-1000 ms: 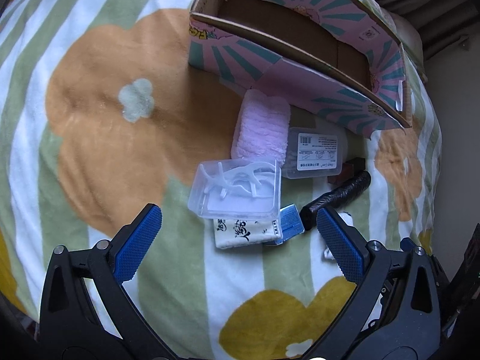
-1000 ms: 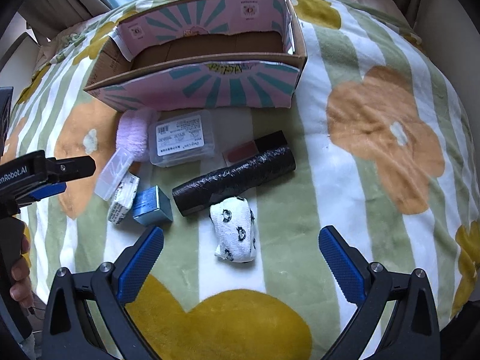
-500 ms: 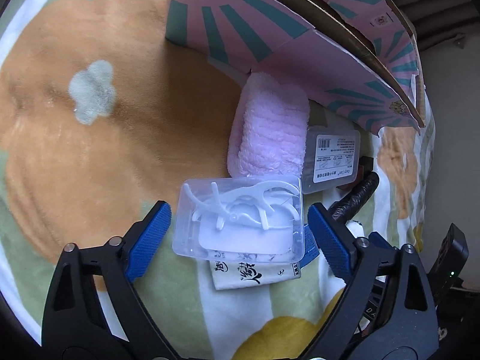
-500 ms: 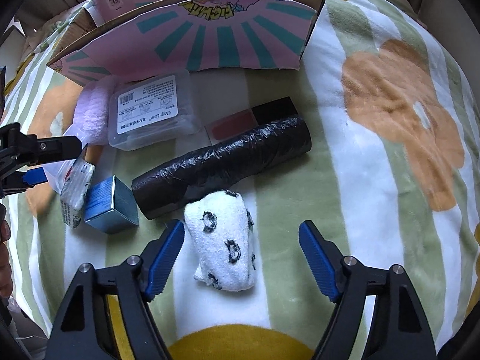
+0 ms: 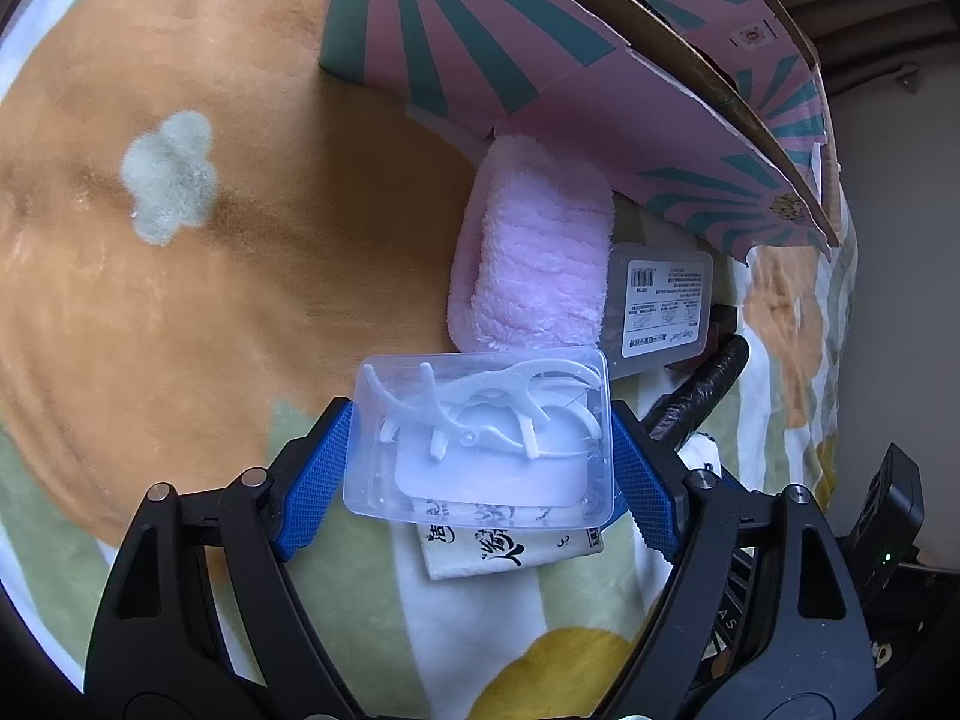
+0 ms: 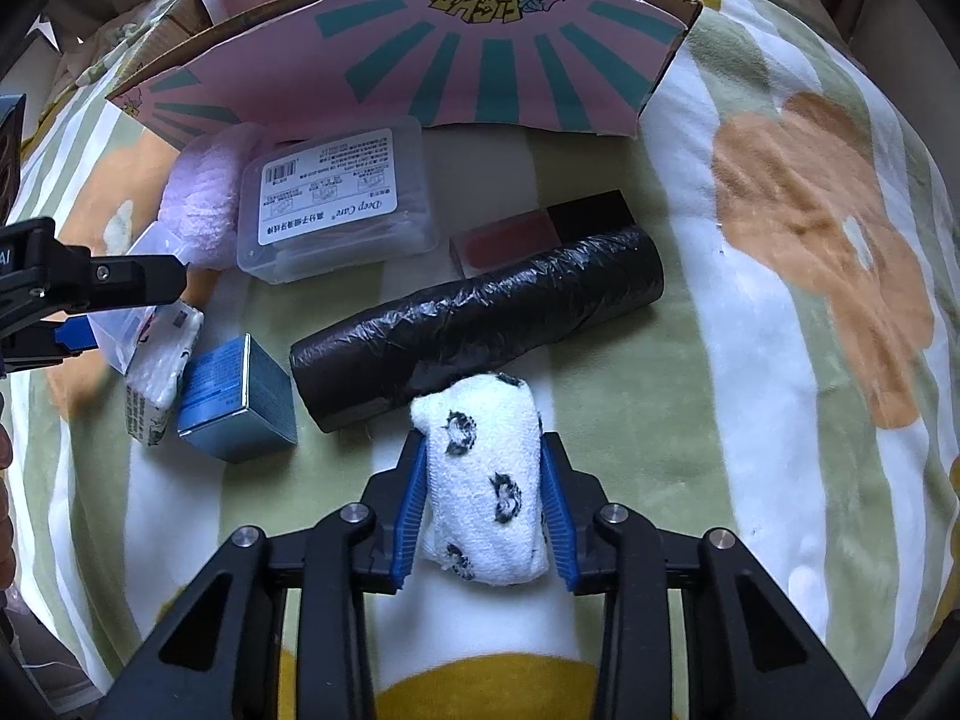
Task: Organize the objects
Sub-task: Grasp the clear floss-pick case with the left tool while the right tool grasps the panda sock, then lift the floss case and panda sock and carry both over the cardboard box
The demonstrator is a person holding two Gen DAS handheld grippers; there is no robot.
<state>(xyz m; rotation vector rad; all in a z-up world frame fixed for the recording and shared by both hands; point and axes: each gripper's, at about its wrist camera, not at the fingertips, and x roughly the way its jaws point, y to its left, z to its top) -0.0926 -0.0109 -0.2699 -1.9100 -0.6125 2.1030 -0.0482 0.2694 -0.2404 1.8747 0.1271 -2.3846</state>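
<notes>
Bed w/ pink carton [image 6: 420,60] holding nothing visible: none packed yet, approx. seven items left beside it; your right tongs [image 6: 483,510] clamp the spotted towel roll [image 6: 486,492], left tongs [image 5: 480,456] pinch the clear floss-pick case [image 5: 480,438].

A plush blanket [image 6: 780,300] in green and white stripes with big orange and yellow flowers fills the scene, daylight falling across it; a plain wall [image 5: 900,240] rises at the right edge.

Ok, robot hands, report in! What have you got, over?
Left gripper clamped on clear floss-pick case. Right gripper clamped on spotted white sock. Pink box beyond; black bag roll lies between.
</notes>
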